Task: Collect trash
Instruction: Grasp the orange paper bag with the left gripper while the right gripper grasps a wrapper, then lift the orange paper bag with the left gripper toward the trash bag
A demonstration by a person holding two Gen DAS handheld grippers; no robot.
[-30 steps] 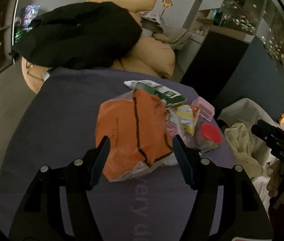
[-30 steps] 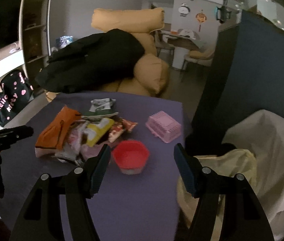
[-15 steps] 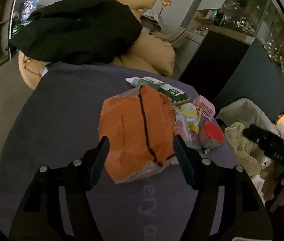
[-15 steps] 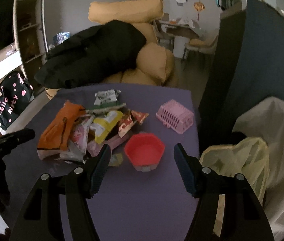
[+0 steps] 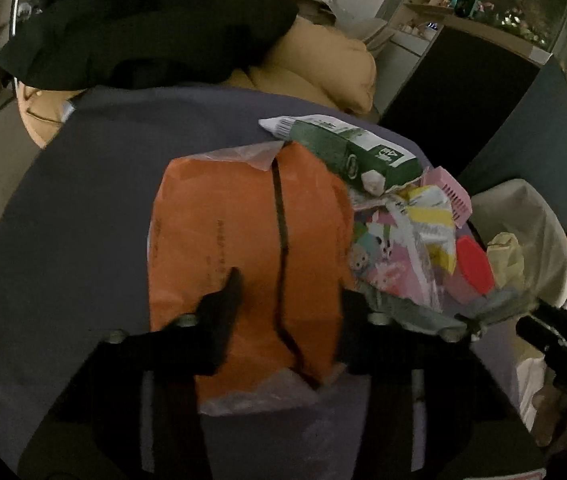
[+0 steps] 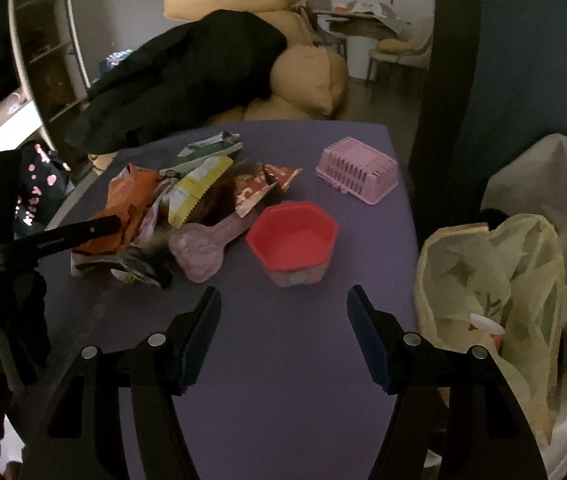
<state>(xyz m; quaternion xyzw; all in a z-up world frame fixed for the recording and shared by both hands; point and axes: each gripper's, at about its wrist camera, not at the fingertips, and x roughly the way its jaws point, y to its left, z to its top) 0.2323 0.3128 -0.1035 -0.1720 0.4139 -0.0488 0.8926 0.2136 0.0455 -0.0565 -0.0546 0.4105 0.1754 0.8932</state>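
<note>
My left gripper (image 5: 287, 300) straddles the near end of an orange wrapper (image 5: 243, 248) on the purple table (image 5: 83, 200), one finger lying over the wrapper's left half and the other at its right edge; whether they actually pinch it I cannot tell. The wrapper lies flat with its long axis running away from me, its clear sealed end pointing toward the far edge of the table and a dark seam running down its length. Against its far right corner rests a green carton (image 5: 355, 152), tilted, its long axis slanting from upper left to lower right. Just right of the wrapper sits a heap of other snack packets (image 5: 403, 248), touching it. My right gripper (image 6: 283, 320) hangs above bare tabletop with its fingers spread wide and nothing between them. Ahead of it stands a red bowl (image 6: 293, 236), upright, and beyond that a pink basket (image 6: 357, 176) turned upside down. A pale plastic bag (image 6: 491, 280) gapes open off the table's right edge.
</note>
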